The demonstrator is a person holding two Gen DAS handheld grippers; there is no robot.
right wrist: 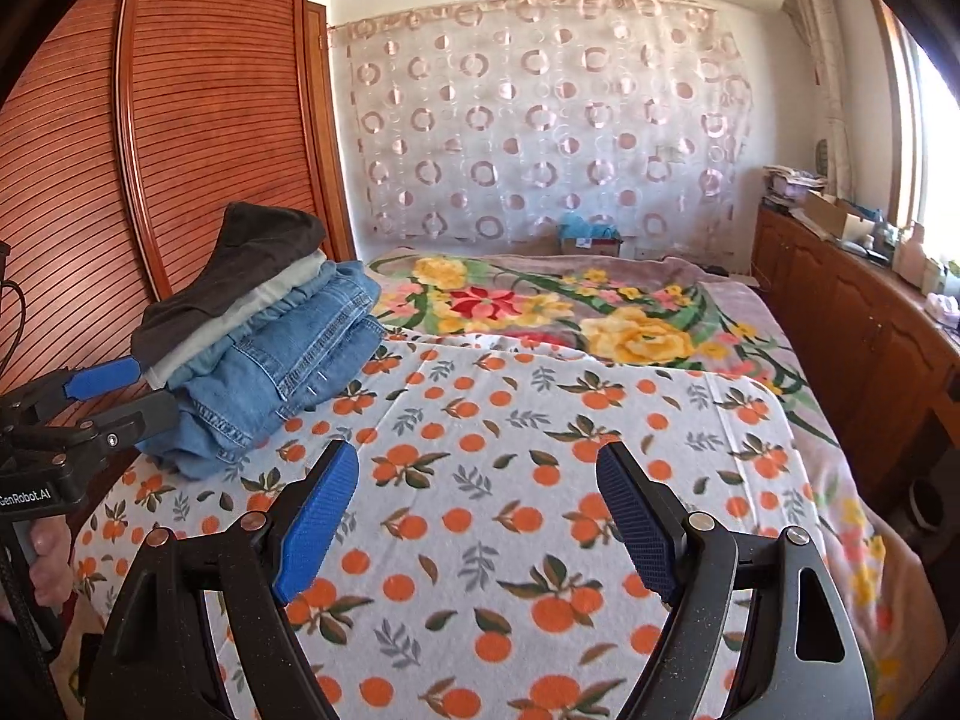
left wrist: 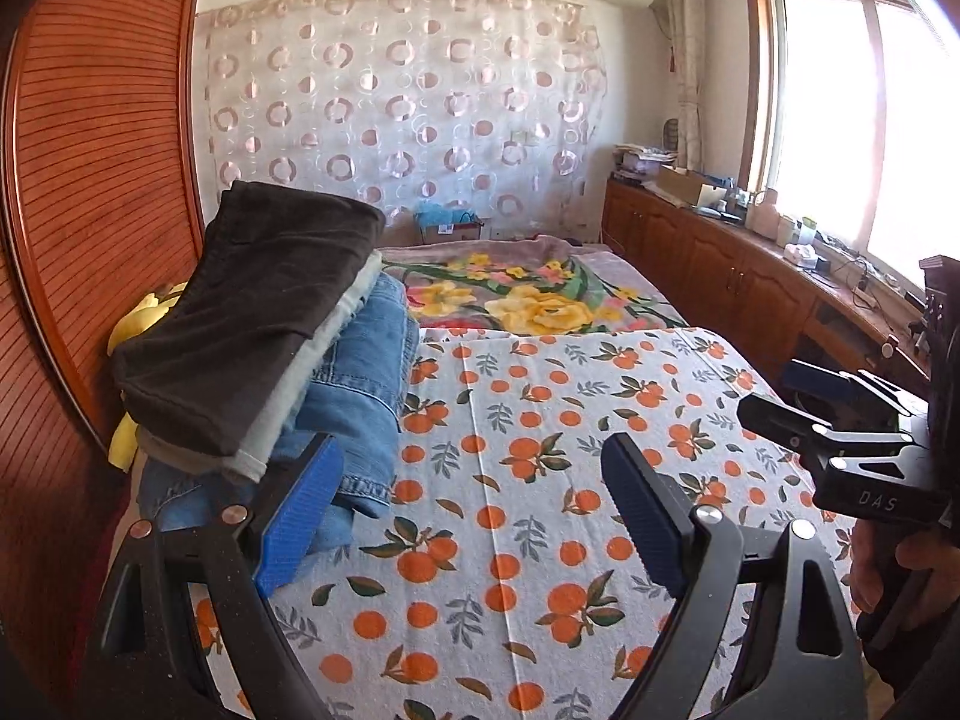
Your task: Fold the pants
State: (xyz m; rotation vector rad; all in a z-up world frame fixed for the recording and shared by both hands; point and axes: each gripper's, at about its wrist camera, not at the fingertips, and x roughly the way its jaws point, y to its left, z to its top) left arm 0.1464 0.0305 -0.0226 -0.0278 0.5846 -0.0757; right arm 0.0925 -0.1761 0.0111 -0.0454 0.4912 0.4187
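Left wrist view: the left tool hangs spread wide over the orange-printed white sheet on the bed, nothing between its blue pads; the stack of folded pants, dark brown on top, pale grey and blue denim beneath, sits at the sheet's left edge by the slatted wooden wardrobe; the right tool likewise gapes, empty.

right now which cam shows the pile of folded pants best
The right wrist view: the stack of folded pants shows whole, every layer visible from dark top to denim bottom. In the left wrist view the stack sits closer, but the left gripper's finger hides its lower front corner.
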